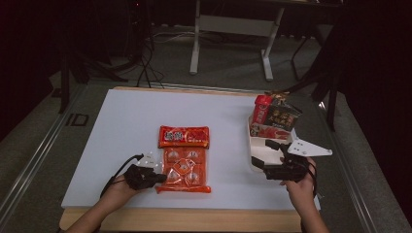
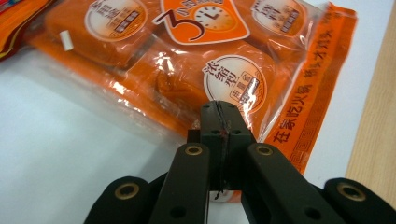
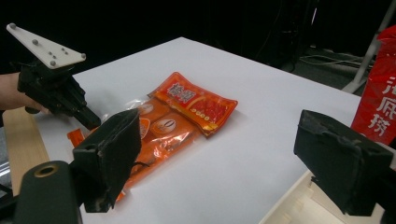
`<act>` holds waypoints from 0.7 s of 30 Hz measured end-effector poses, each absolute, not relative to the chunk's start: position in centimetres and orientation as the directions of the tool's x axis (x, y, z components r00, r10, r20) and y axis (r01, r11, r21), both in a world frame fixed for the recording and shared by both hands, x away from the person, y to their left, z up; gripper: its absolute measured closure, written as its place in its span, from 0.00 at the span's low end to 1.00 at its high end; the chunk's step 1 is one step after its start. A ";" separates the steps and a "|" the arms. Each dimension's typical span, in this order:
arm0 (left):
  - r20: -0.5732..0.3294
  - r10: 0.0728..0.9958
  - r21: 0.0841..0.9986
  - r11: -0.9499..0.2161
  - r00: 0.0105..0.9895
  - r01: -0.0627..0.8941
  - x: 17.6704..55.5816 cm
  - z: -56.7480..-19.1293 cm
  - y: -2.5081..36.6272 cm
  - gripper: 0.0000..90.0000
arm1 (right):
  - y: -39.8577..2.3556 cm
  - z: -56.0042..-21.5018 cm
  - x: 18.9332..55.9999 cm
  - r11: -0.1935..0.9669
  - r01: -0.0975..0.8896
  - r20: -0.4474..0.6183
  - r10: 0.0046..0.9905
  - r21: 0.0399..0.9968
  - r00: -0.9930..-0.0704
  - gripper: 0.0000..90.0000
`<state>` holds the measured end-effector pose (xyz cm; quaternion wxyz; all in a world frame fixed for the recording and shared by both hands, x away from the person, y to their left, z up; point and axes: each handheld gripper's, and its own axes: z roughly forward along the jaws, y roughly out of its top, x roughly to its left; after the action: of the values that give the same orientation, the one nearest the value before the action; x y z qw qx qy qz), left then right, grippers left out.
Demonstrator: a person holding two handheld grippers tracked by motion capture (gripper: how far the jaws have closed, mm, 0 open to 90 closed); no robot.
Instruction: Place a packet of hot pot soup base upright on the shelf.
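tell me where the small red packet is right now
In the high view the small red packet lies mid-table, touching the far end of the orange multipack, left of the white tray.

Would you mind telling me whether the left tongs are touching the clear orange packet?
Touching. The left gripper view shows the left tongs closed, with the edge of the clear orange packet pinched between their tips.

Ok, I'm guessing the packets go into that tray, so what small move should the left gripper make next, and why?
Probably a short lift. The left gripper has its jaws closed on the near edge of the orange packet, which lies flat on the white table. The right gripper is open by the white tray, holding nothing.
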<state>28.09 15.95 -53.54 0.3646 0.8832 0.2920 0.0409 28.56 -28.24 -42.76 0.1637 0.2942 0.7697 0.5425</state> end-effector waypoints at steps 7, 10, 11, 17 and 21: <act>-0.136 0.536 0.688 -0.554 0.833 0.468 28.1 -53.5 15.7 1.00 | -28.3 -42.8 28.6 0.238 0.274 0.066 0.632 0.932 -0.773 0.16; -0.136 0.531 0.723 -0.523 0.836 0.450 28.1 -53.2 16.1 0.97 | -28.4 -42.8 28.6 0.236 0.275 0.068 0.633 0.932 -0.771 0.16; -0.144 0.534 0.730 -0.511 0.833 0.454 28.1 -53.1 16.2 0.95 | -28.4 -42.8 28.5 0.235 0.275 0.067 0.633 0.932 -0.771 0.16; -0.172 0.597 0.735 -0.452 0.784 0.506 28.4 -51.3 17.2 0.79 | -28.5 -42.7 28.5 0.233 0.274 0.068 0.634 0.933 -0.771 0.16; -0.179 0.620 0.741 -0.426 0.764 0.519 28.5 -50.8 17.7 0.66 | -28.4 -42.7 28.5 0.236 0.269 0.063 0.631 0.934 -0.773 0.16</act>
<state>28.52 17.70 -50.78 0.4155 0.8424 0.3379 0.0606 28.46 -28.39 -42.69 0.1665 0.2929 0.7683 0.5442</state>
